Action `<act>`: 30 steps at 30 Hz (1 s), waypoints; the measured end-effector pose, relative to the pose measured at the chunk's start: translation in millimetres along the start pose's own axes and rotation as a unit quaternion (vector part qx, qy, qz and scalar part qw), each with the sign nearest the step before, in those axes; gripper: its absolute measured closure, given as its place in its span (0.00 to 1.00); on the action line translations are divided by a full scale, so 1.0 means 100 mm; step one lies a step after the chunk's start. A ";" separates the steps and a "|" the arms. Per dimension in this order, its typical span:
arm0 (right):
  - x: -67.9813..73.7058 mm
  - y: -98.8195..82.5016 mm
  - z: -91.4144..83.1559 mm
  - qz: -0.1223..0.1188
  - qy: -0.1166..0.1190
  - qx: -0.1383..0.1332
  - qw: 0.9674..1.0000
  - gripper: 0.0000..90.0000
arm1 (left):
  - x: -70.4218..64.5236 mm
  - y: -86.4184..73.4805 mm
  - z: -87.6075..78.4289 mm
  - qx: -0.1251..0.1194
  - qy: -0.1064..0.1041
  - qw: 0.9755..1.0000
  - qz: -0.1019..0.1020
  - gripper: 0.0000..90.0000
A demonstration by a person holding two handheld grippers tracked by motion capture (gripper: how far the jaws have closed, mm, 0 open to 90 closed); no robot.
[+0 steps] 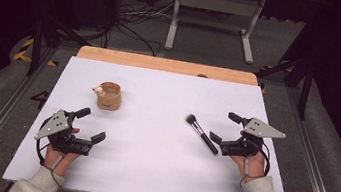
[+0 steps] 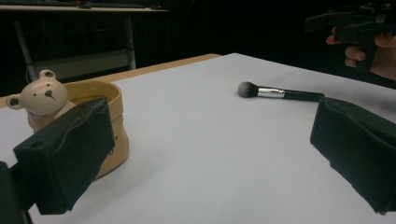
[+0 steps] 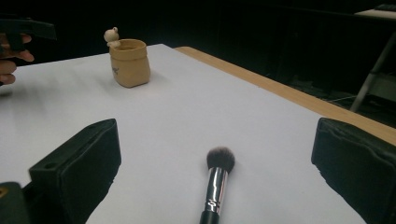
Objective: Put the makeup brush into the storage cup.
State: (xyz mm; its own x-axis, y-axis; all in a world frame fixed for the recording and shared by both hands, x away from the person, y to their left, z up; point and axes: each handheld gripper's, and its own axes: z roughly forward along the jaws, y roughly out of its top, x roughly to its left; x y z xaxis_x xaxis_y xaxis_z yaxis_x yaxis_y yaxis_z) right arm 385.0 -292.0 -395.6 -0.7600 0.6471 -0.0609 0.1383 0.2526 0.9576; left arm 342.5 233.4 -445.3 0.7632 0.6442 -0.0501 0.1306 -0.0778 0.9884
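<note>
Only 2 things stand on your white surface (image 1: pixel 149 163): the bear-headed cup (image 1: pixel 109 96) at the far left and the makeup brush (image 1: pixel 201 133) right of centre. Between them lies a wide bare stretch you can cross freely. The brush lies just ahead of your right gripper (image 1: pixel 222 128), between its spread jaws.
</note>
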 end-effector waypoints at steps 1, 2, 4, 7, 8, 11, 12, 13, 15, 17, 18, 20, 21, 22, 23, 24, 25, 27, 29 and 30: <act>-0.01 0.04 0.03 0.001 0.007 0.005 1.000 0.02 | 0.00 0.00 -0.01 0.001 -0.001 1.000 0.001 0.00; -0.02 0.06 0.04 0.000 0.010 0.007 1.000 0.02 | 0.00 0.00 -0.01 0.001 -0.001 1.000 -0.001 0.00; -0.02 0.12 0.08 -0.006 0.014 0.007 1.000 0.02 | 0.00 0.00 -0.02 -0.001 0.002 1.000 0.000 0.00; -0.03 0.21 0.12 -0.014 0.020 0.009 1.000 0.02 | 0.01 0.00 -0.03 -0.001 0.005 1.000 0.001 0.00; -0.04 0.23 0.14 -0.015 0.024 0.009 1.000 0.02 | 0.01 0.00 -0.03 -0.002 0.007 1.000 0.000 0.00; -0.05 0.28 0.18 -0.012 0.027 0.012 0.999 0.02 | 0.01 0.00 -0.03 -0.002 0.008 1.000 0.000 0.00; -0.06 0.31 0.19 -0.011 0.029 0.015 0.999 0.02 | 0.01 0.00 -0.04 -0.001 0.008 1.000 0.001 0.00; -0.07 0.33 0.21 -0.011 0.030 0.020 0.999 0.02 | 0.01 0.00 -0.03 0.000 0.008 1.000 0.002 0.00; -0.07 0.38 0.24 -0.013 0.028 0.040 0.999 0.02 | 0.00 0.00 -0.03 0.001 0.007 1.000 0.005 0.00; -0.07 0.43 0.28 -0.009 0.034 0.071 0.997 0.03 | 0.00 0.00 -0.03 0.001 0.007 1.000 0.006 0.00; -0.07 0.45 0.29 -0.010 0.034 0.083 0.996 0.03 | 0.00 0.00 -0.03 0.001 0.008 1.000 0.007 0.00; -0.07 0.47 0.30 -0.015 0.031 0.093 0.995 0.04 | 0.00 0.00 -0.03 0.001 0.008 1.000 0.007 0.00; -0.06 0.50 0.31 -0.021 0.028 0.106 0.994 0.06 | 0.00 0.00 -0.03 0.001 0.009 1.000 0.006 0.00; -0.05 0.52 0.32 -0.025 0.029 0.120 0.992 0.07 | 0.00 0.00 -0.03 0.002 0.008 1.000 0.006 0.00; -0.04 0.54 0.34 -0.025 0.030 0.138 0.990 0.07 | 0.00 -0.01 -0.03 0.003 0.008 1.000 0.004 0.00; -0.04 0.56 0.35 -0.025 0.028 0.160 0.986 0.08 | 0.00 -0.01 -0.03 0.003 0.008 1.000 0.002 0.00; -0.04 0.58 0.37 -0.024 0.026 0.177 0.984 0.09 | 0.00 -0.01 -0.03 0.004 0.008 1.000 0.002 0.00; -0.04 0.60 0.39 -0.022 0.027 0.204 0.978 0.10 | 0.00 -0.01 -0.03 0.004 0.009 1.000 0.002 0.00; -0.04 0.62 0.42 -0.024 0.025 0.228 0.973 0.12 | 0.00 -0.01 -0.03 0.004 0.009 1.000 0.002 0.00; -0.04 0.64 0.43 -0.027 0.024 0.240 0.970 0.12 | 0.00 -0.01 -0.03 0.004 0.010 1.000 0.004 0.00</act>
State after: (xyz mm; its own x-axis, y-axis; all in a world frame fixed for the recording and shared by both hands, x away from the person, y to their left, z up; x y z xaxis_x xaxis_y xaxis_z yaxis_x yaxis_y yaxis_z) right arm 424.6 -247.5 -346.7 -0.8010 0.5928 -0.0838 0.3685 0.5985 0.7113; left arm 340.9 235.9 -445.7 0.7518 0.6582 -0.0386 0.1295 -0.0900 0.9875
